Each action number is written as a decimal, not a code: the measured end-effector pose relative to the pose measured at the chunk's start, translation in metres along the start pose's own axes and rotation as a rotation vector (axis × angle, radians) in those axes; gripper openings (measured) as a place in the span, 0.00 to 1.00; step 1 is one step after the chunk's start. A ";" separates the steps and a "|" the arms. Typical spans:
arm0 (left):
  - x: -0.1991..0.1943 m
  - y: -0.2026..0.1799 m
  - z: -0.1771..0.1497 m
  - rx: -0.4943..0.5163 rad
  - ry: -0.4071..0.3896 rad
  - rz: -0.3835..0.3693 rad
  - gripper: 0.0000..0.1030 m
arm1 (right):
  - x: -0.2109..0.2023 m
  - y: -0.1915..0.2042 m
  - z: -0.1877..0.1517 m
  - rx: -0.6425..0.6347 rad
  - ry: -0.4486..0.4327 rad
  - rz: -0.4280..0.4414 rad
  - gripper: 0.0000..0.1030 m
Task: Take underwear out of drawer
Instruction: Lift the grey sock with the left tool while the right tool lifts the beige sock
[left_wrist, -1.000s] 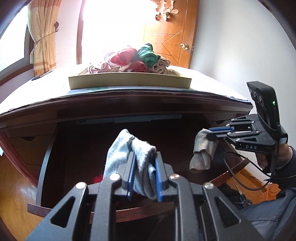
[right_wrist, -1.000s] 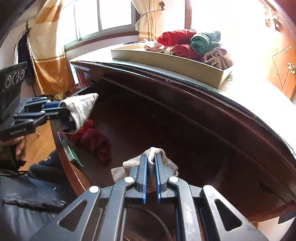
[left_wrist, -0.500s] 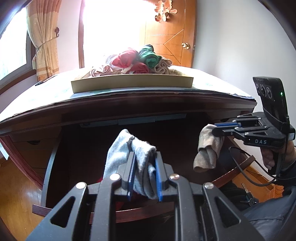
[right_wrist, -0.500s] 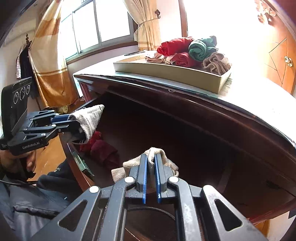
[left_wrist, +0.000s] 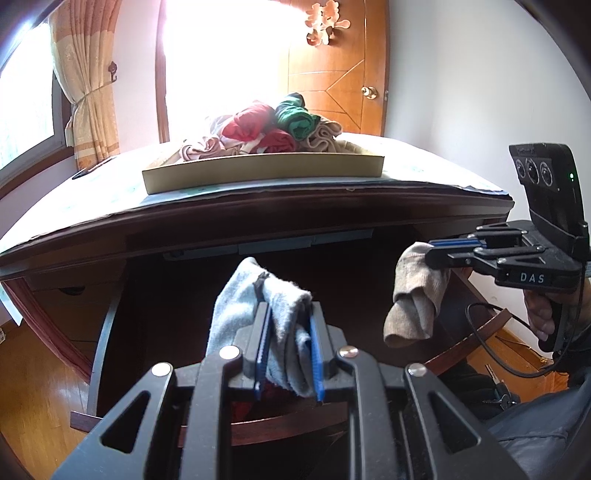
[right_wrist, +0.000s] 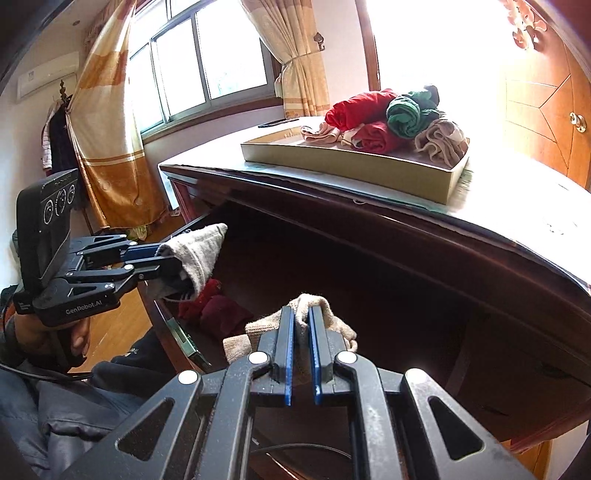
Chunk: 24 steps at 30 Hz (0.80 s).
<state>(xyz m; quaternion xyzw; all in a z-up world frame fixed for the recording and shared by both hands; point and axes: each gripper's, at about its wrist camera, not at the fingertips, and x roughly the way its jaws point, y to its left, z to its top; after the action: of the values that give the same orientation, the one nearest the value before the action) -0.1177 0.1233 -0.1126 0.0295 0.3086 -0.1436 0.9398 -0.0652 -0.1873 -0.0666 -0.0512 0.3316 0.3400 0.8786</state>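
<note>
Home bedroom: tied-back yellow curtains (right_wrist: 295, 55), panelled orange wooden door (left_wrist: 336, 77), dark wooden dresser (right_wrist: 424, 236), polished wood floor (left_wrist: 33, 373).

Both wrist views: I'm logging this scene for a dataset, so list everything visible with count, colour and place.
tray: one, tan, on the desk top.
rolled garments: several, red, green and beige, piled in the tray.
drawer: one, dark wood, pulled open under the desk.
dark red garment: at least one, lying in the drawer.
grey garment: one, clamped in the left gripper.
beige garment: one, clamped in the right gripper.
curtains: yellow-orange, by the windows.
door: one, orange wood, behind the desk.
hands: two, gripping the handles.
</note>
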 end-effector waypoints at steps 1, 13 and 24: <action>0.000 0.000 0.000 -0.001 0.000 0.001 0.17 | 0.000 0.000 0.000 0.001 0.000 0.001 0.08; -0.004 -0.001 -0.001 0.008 -0.027 0.000 0.17 | -0.005 -0.001 0.001 0.009 -0.032 0.004 0.08; -0.012 -0.005 0.004 0.026 -0.079 0.012 0.16 | -0.018 0.001 0.005 0.010 -0.089 0.017 0.08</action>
<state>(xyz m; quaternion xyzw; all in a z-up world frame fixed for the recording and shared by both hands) -0.1263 0.1214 -0.1022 0.0377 0.2692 -0.1430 0.9517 -0.0723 -0.1951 -0.0514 -0.0289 0.2941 0.3477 0.8898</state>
